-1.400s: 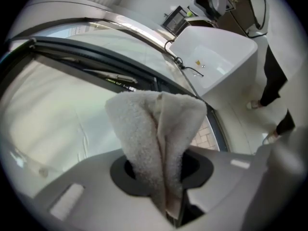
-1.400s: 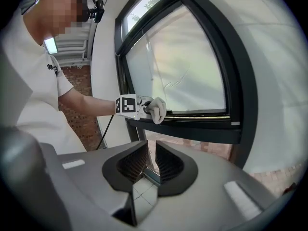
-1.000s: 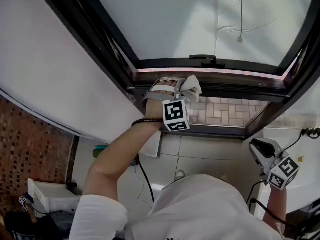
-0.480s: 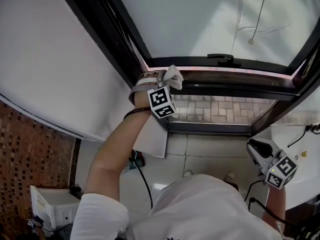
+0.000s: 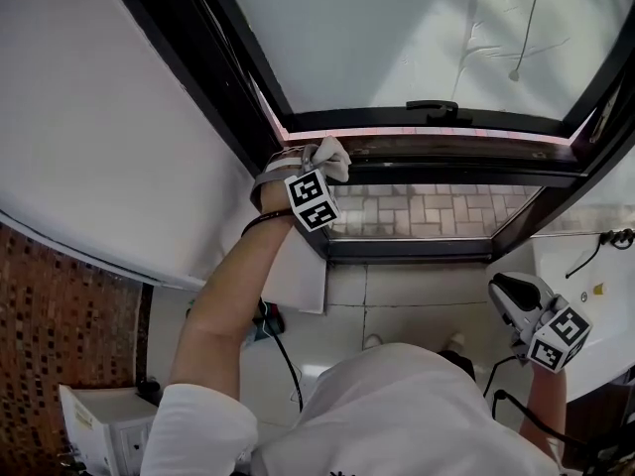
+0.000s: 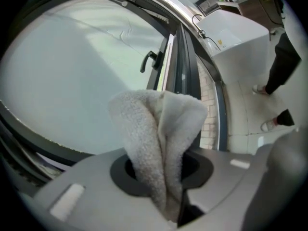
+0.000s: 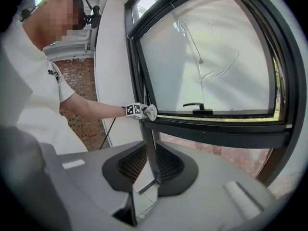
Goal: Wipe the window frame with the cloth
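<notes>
My left gripper (image 5: 319, 167) is shut on a folded off-white cloth (image 5: 331, 156), which rests against the left end of the dark lower window frame (image 5: 446, 172). In the left gripper view the cloth (image 6: 159, 143) rises from between the closed jaws and fills the middle. The right gripper view shows the cloth (image 7: 150, 112) at the frame's left corner, beside the marker cube. My right gripper (image 5: 511, 296) hangs low at the right, away from the window, shut with nothing between its jaws (image 7: 144, 189).
A black window handle (image 5: 432, 108) sits on the open sash above the frame. A thin cord (image 5: 526, 28) hangs over the frosted pane. A white wall (image 5: 109, 137) lies left of the frame, a white appliance (image 5: 104, 419) at lower left, and cables (image 5: 283, 350) run below.
My left gripper has slid the cloth leftward along the lower frame toward its left corner. The right gripper has stayed low at the right.
</notes>
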Available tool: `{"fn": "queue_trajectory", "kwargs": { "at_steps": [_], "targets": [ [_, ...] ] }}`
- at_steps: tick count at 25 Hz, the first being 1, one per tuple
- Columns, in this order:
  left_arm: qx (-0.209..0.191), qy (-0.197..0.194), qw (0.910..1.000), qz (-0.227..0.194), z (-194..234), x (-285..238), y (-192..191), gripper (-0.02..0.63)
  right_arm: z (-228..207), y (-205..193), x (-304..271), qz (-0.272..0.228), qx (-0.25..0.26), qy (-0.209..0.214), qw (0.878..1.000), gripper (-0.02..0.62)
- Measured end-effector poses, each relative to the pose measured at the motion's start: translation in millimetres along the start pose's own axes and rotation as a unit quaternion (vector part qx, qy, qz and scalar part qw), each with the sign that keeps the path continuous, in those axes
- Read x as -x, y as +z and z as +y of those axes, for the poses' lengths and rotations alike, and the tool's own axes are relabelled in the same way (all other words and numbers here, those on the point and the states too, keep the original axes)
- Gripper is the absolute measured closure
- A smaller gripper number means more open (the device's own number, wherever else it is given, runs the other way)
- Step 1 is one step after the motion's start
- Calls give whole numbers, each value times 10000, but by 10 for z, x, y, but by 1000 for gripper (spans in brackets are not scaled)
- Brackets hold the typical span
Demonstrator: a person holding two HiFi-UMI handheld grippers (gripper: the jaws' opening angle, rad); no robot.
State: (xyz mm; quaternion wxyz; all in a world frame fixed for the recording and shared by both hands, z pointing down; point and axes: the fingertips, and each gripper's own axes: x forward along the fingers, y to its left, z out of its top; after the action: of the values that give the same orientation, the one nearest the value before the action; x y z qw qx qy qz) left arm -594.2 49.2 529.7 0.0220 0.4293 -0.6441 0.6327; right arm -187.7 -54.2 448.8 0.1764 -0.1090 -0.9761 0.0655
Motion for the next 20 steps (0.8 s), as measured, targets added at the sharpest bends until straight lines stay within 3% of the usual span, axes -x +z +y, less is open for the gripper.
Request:
{"fn": "queue_trajectory", "kwargs": {
  "at_steps": [8, 14, 20],
  "targets": [
    [767, -156, 9963, -346, -54, 72, 20, 483, 120, -76, -37, 120, -72, -24, 9999, 542],
    [840, -330, 9950, -437, -290, 201, -15, 482, 269, -97, -109, 185, -59, 64, 9998, 542],
    [805, -843, 9919, -500, -839, 463, -119, 480, 358, -212, -79, 424, -96, -70, 9990, 541]
  ]
}}
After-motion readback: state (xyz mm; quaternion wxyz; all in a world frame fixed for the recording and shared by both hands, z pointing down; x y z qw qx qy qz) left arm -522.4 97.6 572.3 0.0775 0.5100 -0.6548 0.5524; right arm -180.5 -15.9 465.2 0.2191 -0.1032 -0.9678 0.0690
